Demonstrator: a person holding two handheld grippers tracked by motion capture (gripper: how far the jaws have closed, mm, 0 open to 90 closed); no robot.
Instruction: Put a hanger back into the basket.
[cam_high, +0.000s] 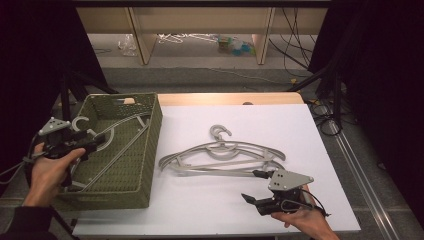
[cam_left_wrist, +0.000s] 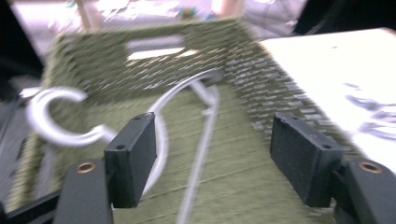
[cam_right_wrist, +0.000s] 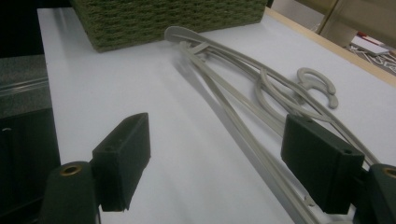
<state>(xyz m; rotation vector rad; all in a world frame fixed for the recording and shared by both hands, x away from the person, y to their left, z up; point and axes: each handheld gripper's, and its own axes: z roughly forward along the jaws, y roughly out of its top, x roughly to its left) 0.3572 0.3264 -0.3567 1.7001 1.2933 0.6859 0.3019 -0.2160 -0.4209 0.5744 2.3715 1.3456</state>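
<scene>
My left tongs (cam_high: 92, 142) hang spread over the near-left part of the green woven basket (cam_high: 150, 150), nothing between the pads: in the left gripper view the two black jaws stand wide apart, framing only basket floor. Below them lies the grey hanger in the basket (cam_left_wrist: 201, 126), propped aslant, its hook (cam_left_wrist: 51, 116) riding up at the basket's left wall and its long bar running down toward the near corner. It rests that way, I judge, because a hanger is wider than the basket floor lets it lie flat, so one end climbs the wall. The open jaws sit above it, apart from it, which reads as a drop completed and not a grasp begun.

My right tongs (cam_high: 252, 200) are likewise spread and empty, held low over the white tabletop (cam_high: 200, 210) at its near-right edge. They point toward the stacked hangers (cam_high: 222, 155) that lie flat in the middle of the tabletop, hooks away from me, well clear of the basket's right wall. In the right gripper view the lower bars of those hangers (cam_right_wrist: 243, 116) run close past the right-hand jaw, near it but not between the pads. I take that low, level approach as a setup for sliding a jaw under the thin bar, since the hangers lie flush on the sheet and offer little to pinch from above.

Beyond the tabletop, wooden shelf legs (cam_high: 142, 35) and loose cables (cam_high: 295, 45) cross the floor.
</scene>
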